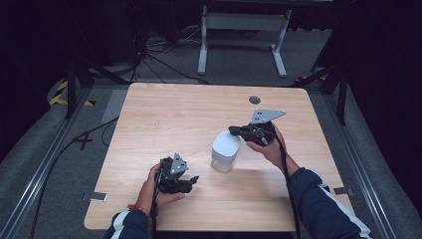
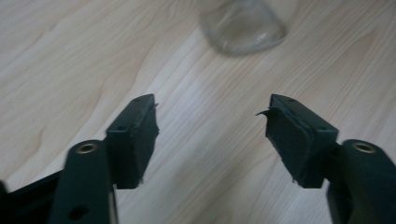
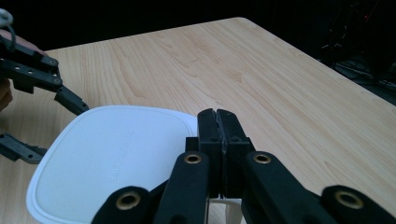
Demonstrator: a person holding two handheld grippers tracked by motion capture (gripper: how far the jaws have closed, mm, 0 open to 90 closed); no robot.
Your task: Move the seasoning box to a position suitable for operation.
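The jar (image 1: 225, 152) stands near the desk's (image 1: 164, 109) middle. The right gripper (image 1: 233, 131), pressed together, rests on its white lid (image 3: 107, 158). The left gripper (image 1: 191, 181) (jaws spread, empty) should grab the glass slowly and squarely.

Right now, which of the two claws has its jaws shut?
The right claw, over the jar's white lid: its jaws meet. The left claw stands apart, gaping.

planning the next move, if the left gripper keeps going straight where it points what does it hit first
Most likely the clear jar with the white lid: it stands ahead of the open left gripper, slightly off-centre. Only bare table lies between, though depth is unclear.
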